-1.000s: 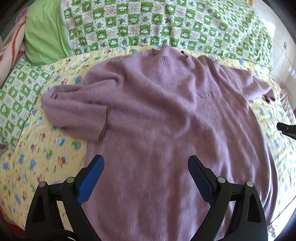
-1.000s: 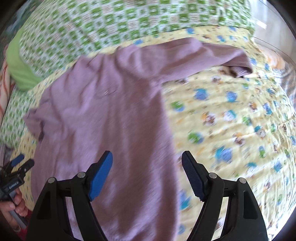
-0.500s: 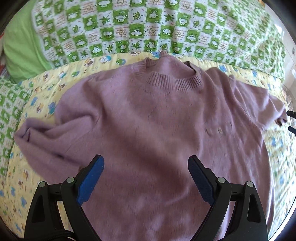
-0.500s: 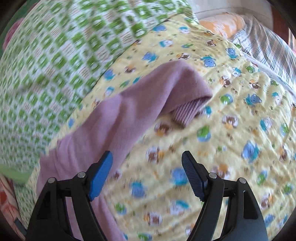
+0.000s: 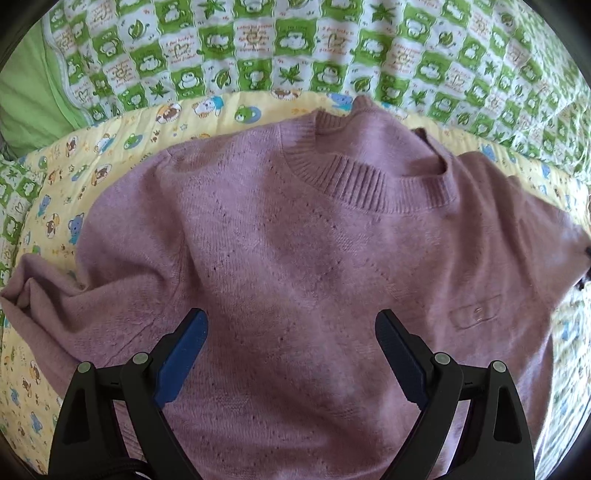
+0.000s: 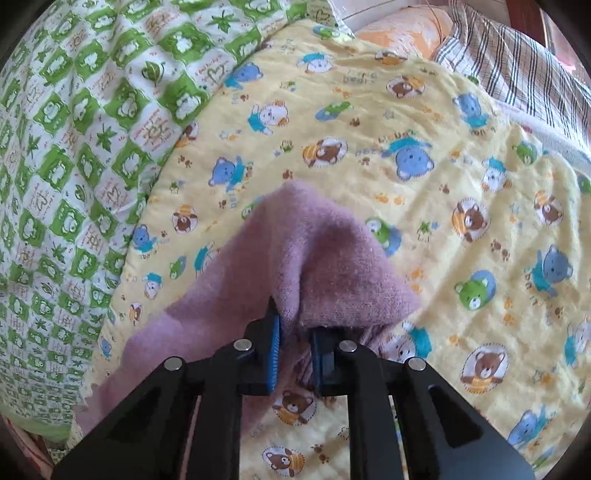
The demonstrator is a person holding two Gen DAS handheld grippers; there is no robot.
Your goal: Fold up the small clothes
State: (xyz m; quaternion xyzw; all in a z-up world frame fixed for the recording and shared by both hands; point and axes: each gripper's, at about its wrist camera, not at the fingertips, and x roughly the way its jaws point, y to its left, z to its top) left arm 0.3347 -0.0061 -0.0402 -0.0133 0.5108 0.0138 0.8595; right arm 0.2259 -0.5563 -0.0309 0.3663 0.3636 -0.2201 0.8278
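Note:
A mauve knit sweater lies face up on a yellow bear-print quilt, its ribbed collar toward the far side. Its left sleeve is bunched at the left. My left gripper is open and empty, hovering over the sweater's chest. In the right wrist view my right gripper is shut on the end of the sweater's right sleeve, which bunches up over the fingertips. The sleeve cuff is hidden under the fold.
A green-and-white checked quilt rises behind the sweater and also shows in the right wrist view. A green pillow lies far left. A striped cloth and an orange pillow lie beyond the yellow quilt.
My right gripper moved to the right sleeve end and closed on it. My left gripper moved forward over the sweater toward the collar and stayed open.

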